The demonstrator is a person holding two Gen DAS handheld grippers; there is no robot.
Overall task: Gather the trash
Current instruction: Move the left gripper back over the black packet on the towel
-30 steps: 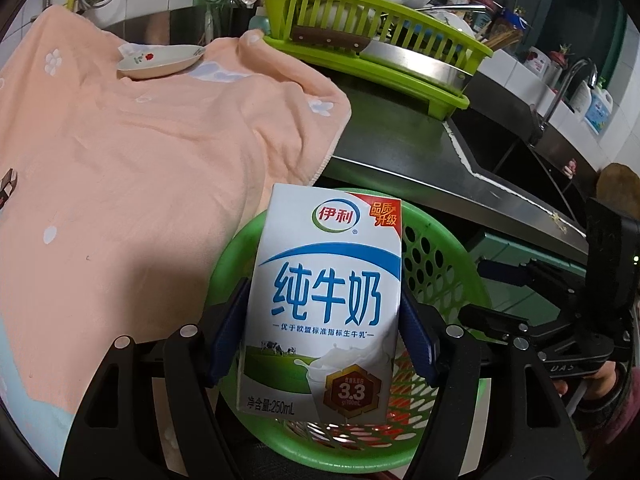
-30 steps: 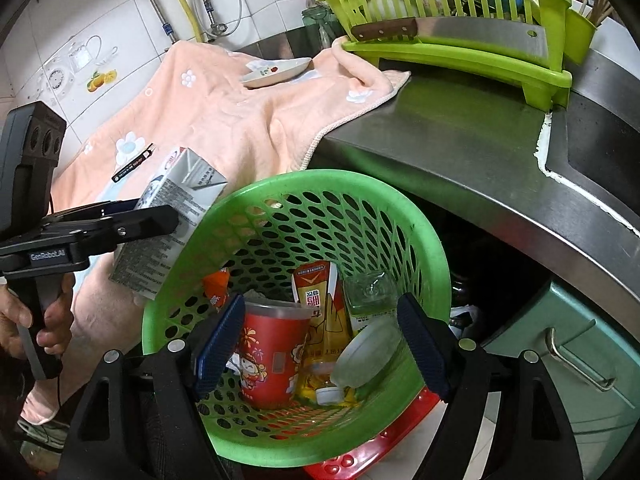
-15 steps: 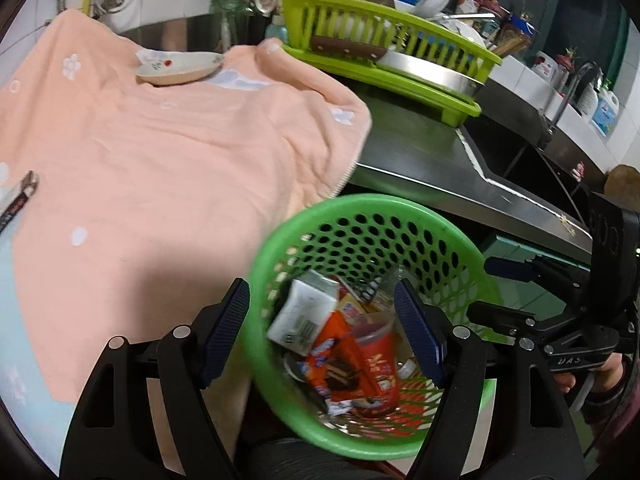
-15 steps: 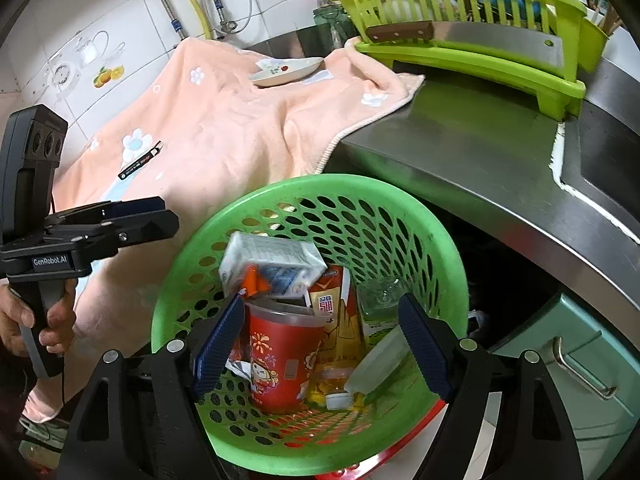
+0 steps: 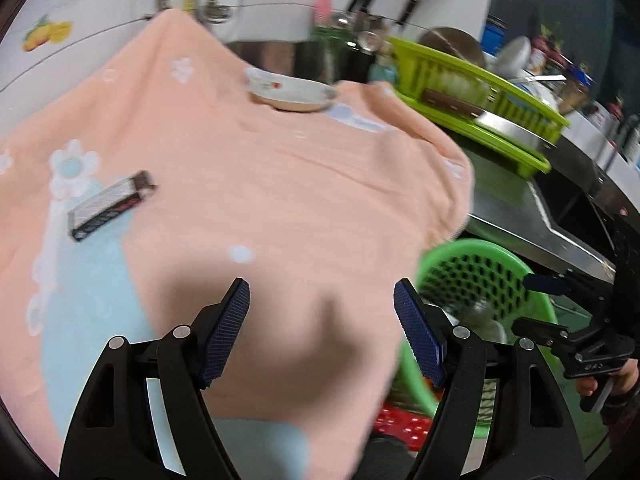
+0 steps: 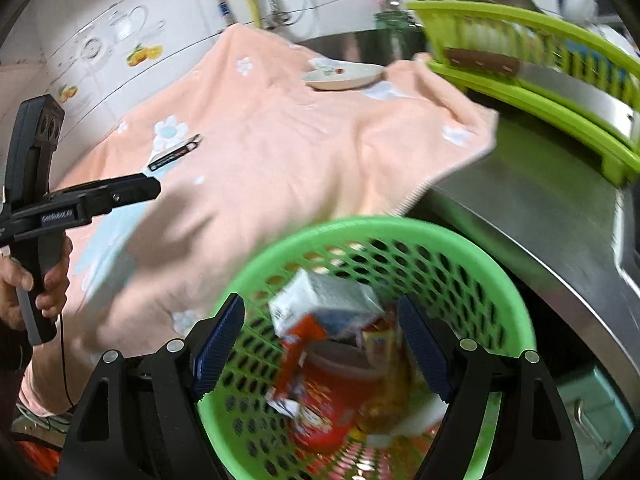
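Left tool (image 5: 322, 330): spread, empty (over the peach towel (image 5: 280, 184))
Right tool (image 6: 320, 344): spread, empty, above basket (image 6: 496, 280)
Milk carton (image 6: 324, 308): in basket

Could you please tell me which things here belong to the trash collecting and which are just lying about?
Job:
green basket
milk carton in it
red cup in it
dark flat wrapper on the towel

Lying about:
peach towel
small dish
green dish rack

Your right gripper (image 6: 320, 344) hangs with jaws spread and empty over the green perforated plastic basket (image 6: 472, 276), where a white milk carton (image 6: 324, 308) lies atop a red paper cup (image 6: 332, 404). Your left gripper (image 6: 154, 188) hovers above the peach flowered towel (image 6: 280, 160).
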